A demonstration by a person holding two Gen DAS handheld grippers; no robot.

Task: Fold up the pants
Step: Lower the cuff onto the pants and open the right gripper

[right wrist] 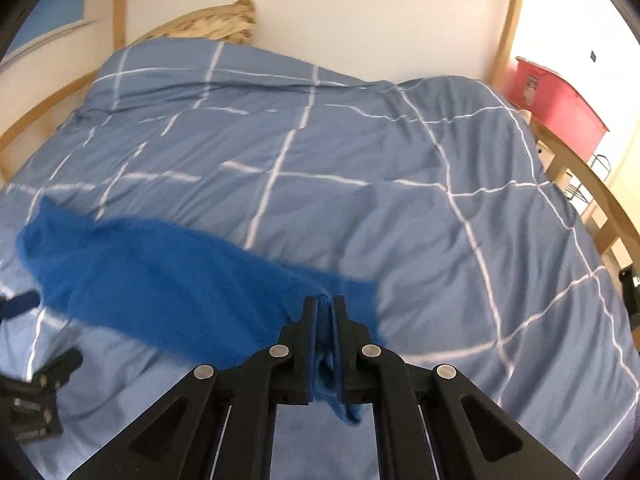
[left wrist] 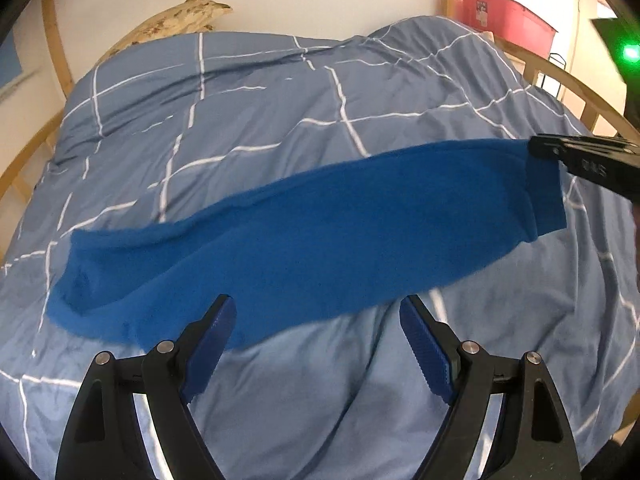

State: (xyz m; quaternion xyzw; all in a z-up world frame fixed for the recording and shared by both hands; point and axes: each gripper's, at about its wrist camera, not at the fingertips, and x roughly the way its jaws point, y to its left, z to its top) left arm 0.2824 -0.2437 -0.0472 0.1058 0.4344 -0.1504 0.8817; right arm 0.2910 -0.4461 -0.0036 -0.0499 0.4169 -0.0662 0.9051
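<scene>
Bright blue pants stretch as a long band across the blue checked duvet. Their left end rests on the bed, and the right end is lifted. My right gripper comes in from the right edge of the left wrist view, shut on that raised end. In the right wrist view its jaws stand together with blue fabric pinched between them, and the pants trail off to the left. My left gripper is open just short of the pants' near edge, with nothing pressed between its pads. It also shows at the lower left, left gripper.
The duvet covers the whole bed, rumpled in places. A wooden bed frame curves round the sides. A tan patterned pillow lies at the head by the white wall. A red box stands beyond the right rail.
</scene>
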